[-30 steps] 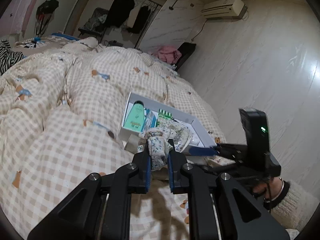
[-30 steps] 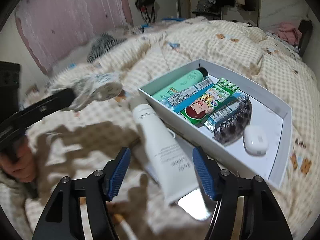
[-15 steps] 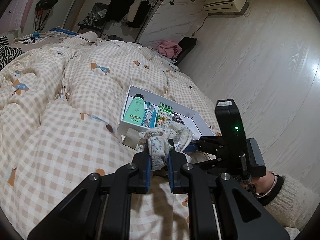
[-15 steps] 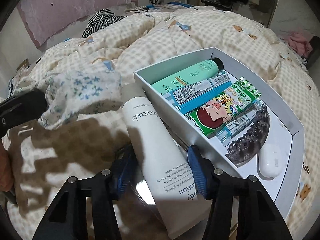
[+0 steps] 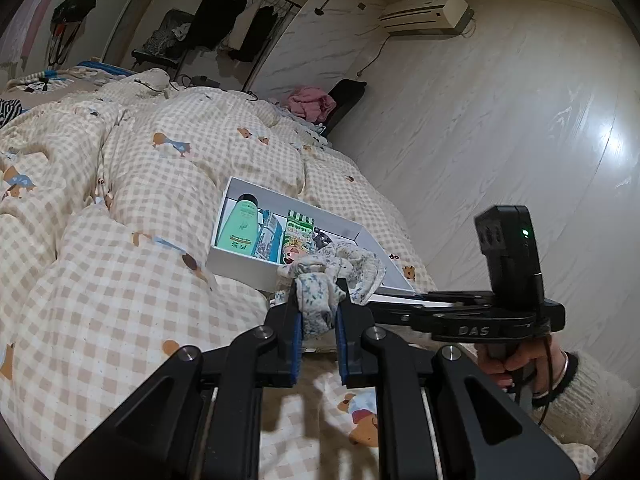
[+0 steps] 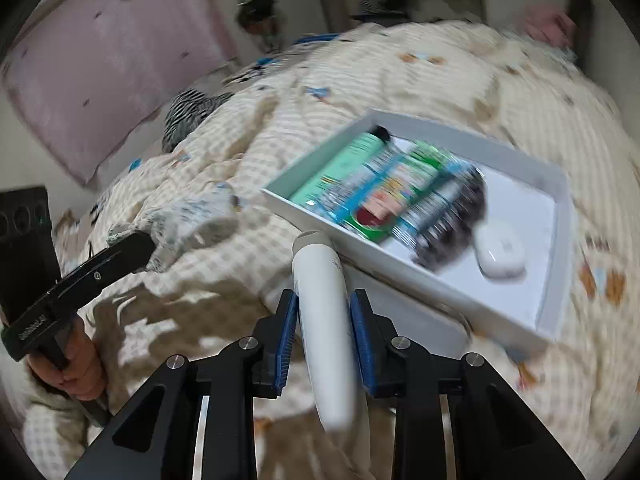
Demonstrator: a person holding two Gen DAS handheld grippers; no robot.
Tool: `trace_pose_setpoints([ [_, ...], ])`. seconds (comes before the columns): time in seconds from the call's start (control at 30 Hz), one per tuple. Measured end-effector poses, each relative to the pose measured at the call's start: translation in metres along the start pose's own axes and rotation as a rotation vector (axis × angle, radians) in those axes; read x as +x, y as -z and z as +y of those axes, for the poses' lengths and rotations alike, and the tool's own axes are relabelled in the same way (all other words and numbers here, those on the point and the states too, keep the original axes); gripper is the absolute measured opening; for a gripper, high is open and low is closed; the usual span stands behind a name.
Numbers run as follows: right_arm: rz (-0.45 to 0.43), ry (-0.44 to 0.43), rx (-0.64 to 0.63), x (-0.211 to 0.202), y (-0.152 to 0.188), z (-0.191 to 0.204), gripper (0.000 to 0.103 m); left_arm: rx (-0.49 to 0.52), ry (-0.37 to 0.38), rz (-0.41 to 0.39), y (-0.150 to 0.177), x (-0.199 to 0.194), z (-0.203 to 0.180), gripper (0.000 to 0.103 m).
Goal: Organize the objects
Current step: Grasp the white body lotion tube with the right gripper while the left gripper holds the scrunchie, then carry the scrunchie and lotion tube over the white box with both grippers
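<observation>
White lotion tube (image 6: 325, 332) lying lengthwise between blue pads, cap end pointing toward white box (image 6: 558, 216), cap just beside box's near wall. Floral scrunchie (image 5: 332, 276) hanging pinched, bunched, above checked quilt. Box sitting on quilt, holding green bottle (image 5: 241, 225), blue-banded tube, green cartoon carton (image 5: 298, 236), dark hair claw (image 6: 452, 224), white earbud case (image 6: 500, 254), packed side by side.

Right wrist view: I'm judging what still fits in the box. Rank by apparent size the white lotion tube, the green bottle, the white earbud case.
1. white lotion tube, though it sits nearest the camera
2. green bottle
3. white earbud case
</observation>
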State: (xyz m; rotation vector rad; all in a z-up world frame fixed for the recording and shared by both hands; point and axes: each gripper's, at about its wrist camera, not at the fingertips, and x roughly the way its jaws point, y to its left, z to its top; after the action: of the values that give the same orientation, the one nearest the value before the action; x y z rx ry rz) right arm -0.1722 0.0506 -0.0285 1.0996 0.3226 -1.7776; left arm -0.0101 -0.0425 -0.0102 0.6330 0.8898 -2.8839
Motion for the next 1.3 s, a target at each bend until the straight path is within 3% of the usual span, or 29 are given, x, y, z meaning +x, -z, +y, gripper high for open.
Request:
trace_pose_setpoints([
  [0.3,-0.169,-0.167,0.216,-0.056,0.037,-0.022,0.026,0.024,0.008,0.018,0.003,0.001,-0.005,0.015],
  [0.57,-0.225,-0.286,0.360,-0.081,0.088,-0.035,0.026,0.121,0.005,0.054,0.009,0.008,-0.024,0.015],
  [0.87,-0.296,-0.292,0.440,-0.078,0.112,-0.058,0.026,0.170,-0.014,0.128,0.016,0.024,-0.031,0.015],
  [0.97,-0.320,-0.236,0.421,-0.073,0.117,-0.061,0.026,0.155,-0.014,0.153,0.017,0.029,-0.026,0.015],
  [1.3,-0.286,-0.227,0.437,-0.039,0.121,-0.062,0.026,0.117,-0.020,0.192,0.021,0.038,-0.018,0.015],
])
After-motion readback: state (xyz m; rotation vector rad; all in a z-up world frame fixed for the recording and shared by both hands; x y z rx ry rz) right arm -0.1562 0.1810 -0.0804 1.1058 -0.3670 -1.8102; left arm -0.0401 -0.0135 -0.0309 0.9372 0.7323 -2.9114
